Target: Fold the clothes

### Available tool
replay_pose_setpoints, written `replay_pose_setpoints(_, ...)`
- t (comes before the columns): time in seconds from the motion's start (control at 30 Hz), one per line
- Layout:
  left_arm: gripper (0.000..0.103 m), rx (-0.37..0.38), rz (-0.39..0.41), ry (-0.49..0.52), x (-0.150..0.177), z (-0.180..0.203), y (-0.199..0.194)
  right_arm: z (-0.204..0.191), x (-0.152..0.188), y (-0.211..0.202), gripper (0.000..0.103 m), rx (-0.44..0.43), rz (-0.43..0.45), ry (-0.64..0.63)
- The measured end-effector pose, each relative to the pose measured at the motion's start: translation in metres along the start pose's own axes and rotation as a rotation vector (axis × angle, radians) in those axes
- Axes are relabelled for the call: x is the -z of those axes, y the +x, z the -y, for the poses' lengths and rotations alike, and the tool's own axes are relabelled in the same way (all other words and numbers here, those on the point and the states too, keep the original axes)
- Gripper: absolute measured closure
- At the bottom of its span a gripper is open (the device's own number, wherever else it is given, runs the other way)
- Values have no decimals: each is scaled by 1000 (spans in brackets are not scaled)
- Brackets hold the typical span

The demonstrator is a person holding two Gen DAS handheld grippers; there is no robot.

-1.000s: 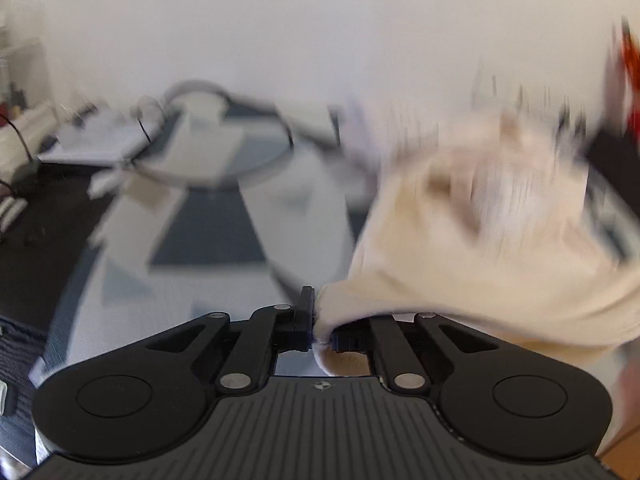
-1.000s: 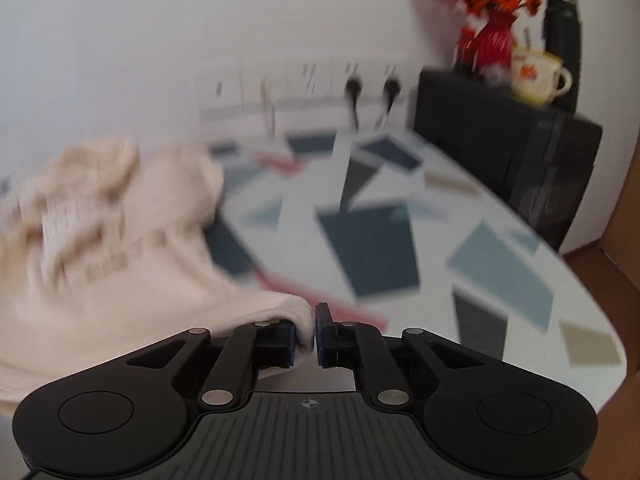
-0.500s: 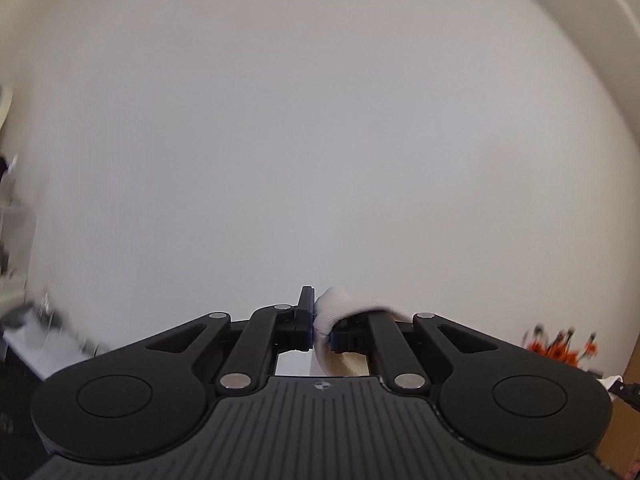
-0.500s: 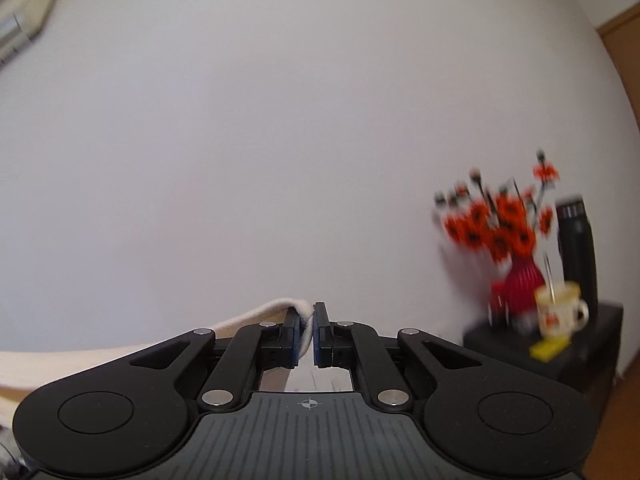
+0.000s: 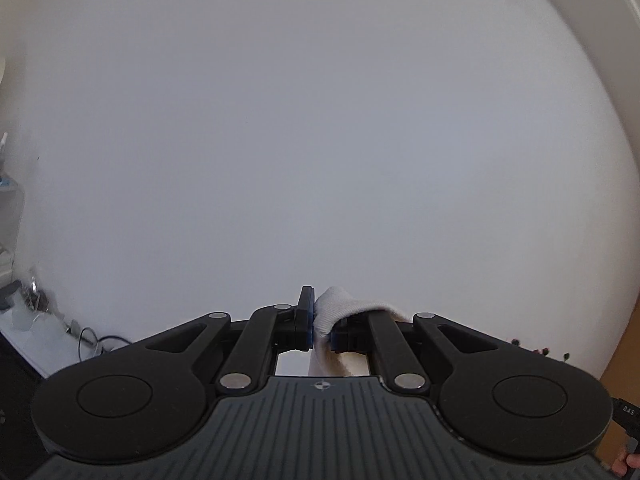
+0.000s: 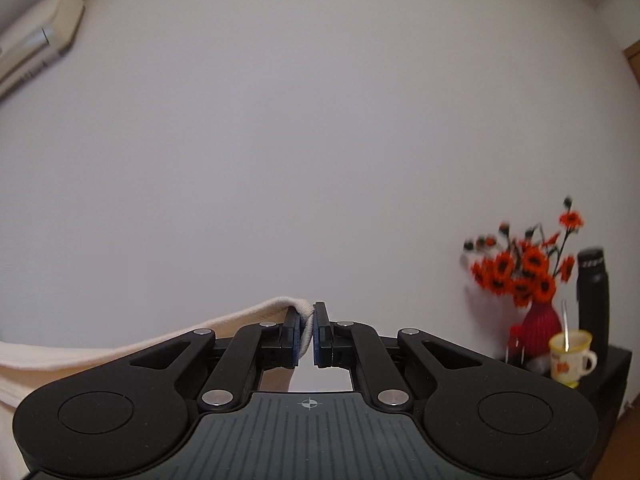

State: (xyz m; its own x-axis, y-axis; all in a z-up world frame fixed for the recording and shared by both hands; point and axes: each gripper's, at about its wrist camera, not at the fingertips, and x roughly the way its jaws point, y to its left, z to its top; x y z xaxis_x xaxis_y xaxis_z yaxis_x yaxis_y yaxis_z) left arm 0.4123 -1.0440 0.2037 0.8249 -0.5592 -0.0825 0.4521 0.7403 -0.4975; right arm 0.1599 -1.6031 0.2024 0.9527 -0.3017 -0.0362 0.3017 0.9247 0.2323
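White plain wall fills both views, with an air conditioner high up. Red vase, orange flowers, mug and black bottle sit on a dark cabinet. Both the left gripper and right gripper are clamped on ribbed cream cloth.

Soft, even, dim-ish light; wall grey-white. Strong fisheye bending at edges. Flowers lower right motion-blurred.
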Motion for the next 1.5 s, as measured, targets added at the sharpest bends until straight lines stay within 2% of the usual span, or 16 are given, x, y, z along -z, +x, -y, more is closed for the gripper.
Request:
replay_pose_setpoints(0.07,96,-48,-13,4,-5,0,31,0,-1,36,98,-7,-60,19)
replay_pose_setpoints(0.13,96,-83,28,63,-26,11,57,-4,-11,76,98,-8,-95,34)
replay_pose_setpoints(0.17,96,-98,57,101,-39,19,69,-10,-23,92,98,-6,-79,21)
replay_pose_setpoints(0.2,96,-103,98,130,-53,28,75,-20,-38,103,99,-8,-36,-16)
replay_pose_setpoints(0.3,96,-76,233,180,-90,54,69,-46,-82,102,99,-23,179,-88)
replay_pose_setpoints(0.37,96,-59,252,208,-93,61,59,-50,-95,95,99,-32,233,-79)
replay_pose_setpoints(0.43,96,-42,214,217,-78,56,54,-48,-98,89,99,-31,249,-77)
replay_pose_setpoints(0.53,96,-45,76,197,-33,33,59,-27,-55,98,98,9,111,-63)
replay_pose_setpoints(0.6,96,-77,-47,193,14,13,66,-14,-25,104,99,37,17,-52)
replay_pose_setpoints(0.8,96,-208,-462,143,167,-50,84,25,136,112,99,181,-390,-21)
replay_pose_setpoints(0.87,96,-250,-565,122,205,-69,84,24,198,113,99,211,-519,-46)
replay_pose_setpoints(0.93,96,-280,-638,91,226,-88,65,21,244,104,99,219,-602,-88)
replay_pose_setpoints(0.97,96,-292,-666,78,236,-92,58,17,265,97,99,225,-634,-110)
replay_pose_setpoints(1.1,96,-305,-729,68,261,-107,33,15,302,77,99,241,-706,-132)
replay_pose_setpoints(1.27,96,-294,-745,49,263,-113,14,45,308,55,98,297,-738,-2)
replay_pose_setpoints(1.5,95,-278,-792,-19,272,-127,-16,38,328,26,98,340,-770,2)
